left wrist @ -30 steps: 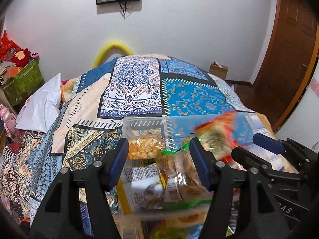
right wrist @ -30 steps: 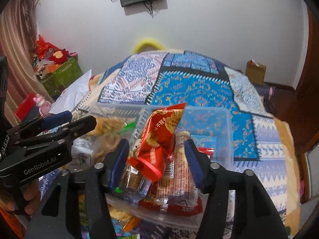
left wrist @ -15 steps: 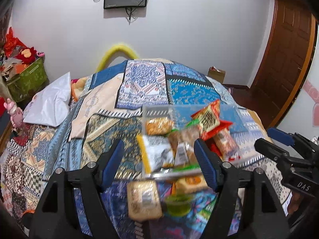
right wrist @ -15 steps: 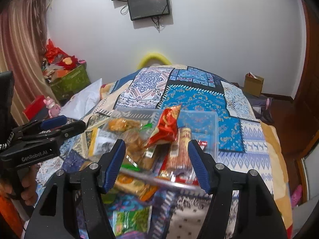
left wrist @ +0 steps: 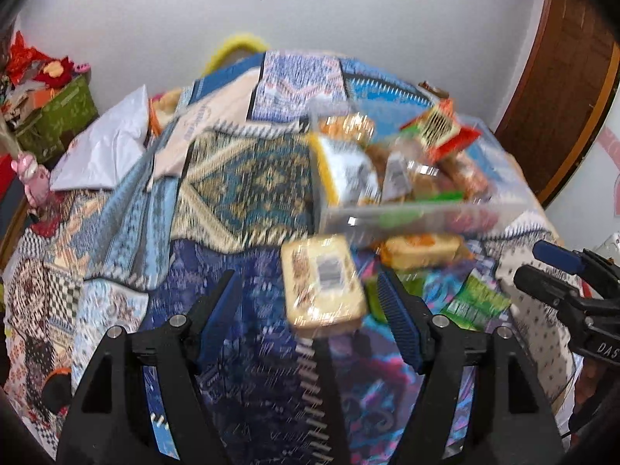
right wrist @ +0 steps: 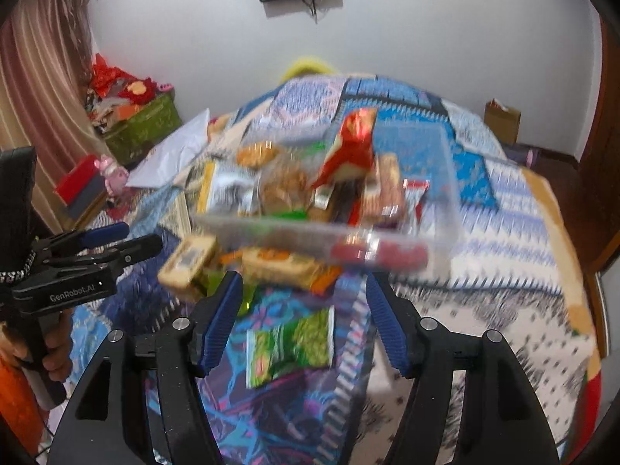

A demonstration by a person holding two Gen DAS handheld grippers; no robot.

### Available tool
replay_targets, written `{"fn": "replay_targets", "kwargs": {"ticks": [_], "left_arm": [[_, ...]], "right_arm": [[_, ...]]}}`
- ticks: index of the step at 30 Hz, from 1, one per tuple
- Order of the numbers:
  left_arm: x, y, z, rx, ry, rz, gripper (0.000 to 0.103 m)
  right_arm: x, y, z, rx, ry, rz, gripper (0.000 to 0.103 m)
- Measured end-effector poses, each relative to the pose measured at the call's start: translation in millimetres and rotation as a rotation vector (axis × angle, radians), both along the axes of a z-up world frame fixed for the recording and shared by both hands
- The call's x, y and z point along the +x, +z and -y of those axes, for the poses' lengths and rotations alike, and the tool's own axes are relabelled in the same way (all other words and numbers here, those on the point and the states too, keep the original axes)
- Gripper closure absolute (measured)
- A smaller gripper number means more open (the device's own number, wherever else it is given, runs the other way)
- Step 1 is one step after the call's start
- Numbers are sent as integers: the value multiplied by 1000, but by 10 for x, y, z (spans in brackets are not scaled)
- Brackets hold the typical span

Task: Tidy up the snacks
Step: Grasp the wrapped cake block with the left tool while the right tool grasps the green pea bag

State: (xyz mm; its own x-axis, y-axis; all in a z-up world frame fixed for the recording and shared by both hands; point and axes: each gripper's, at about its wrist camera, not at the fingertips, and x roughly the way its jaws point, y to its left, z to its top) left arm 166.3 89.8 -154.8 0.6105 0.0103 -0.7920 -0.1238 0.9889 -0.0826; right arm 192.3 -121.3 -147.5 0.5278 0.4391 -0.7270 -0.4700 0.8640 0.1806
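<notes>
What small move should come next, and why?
Probably lower the open left gripper onto the yellow-brown wrapped snack pack lying between its fingers: it lies outside the clear plastic bin, and the right gripper is open too.

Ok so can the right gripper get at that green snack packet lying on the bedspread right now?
Probably yes. The green snack packet lies flat on the bedspread, uncovered, just ahead of the open right gripper, and nothing stands between them.
</notes>
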Motion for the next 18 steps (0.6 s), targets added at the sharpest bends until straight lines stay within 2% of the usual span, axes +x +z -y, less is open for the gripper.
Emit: {"fn": "replay_targets", "kwargs": {"ticks": [8,12,16,17,18], "left_arm": [[27,-306,-84,-19,15,-59,31],[88,-302,-66,-27,8,-44,31],[195,-342,-40,-44,6,-50,31],[217,-346,-31,-47,3,-47,31],[242,-351,-29,-50,3,-47,31]], "right_arm": [[-84,-418,-155,-49,36,-112,40],[-62,-519,-200,-64,38,-131,40],[-38,-519,-158,-31,33,-141,40],[-35,-511,-143,-23,34,-142,43],[-38,-505,-138,-20,33,-140,49]]}}
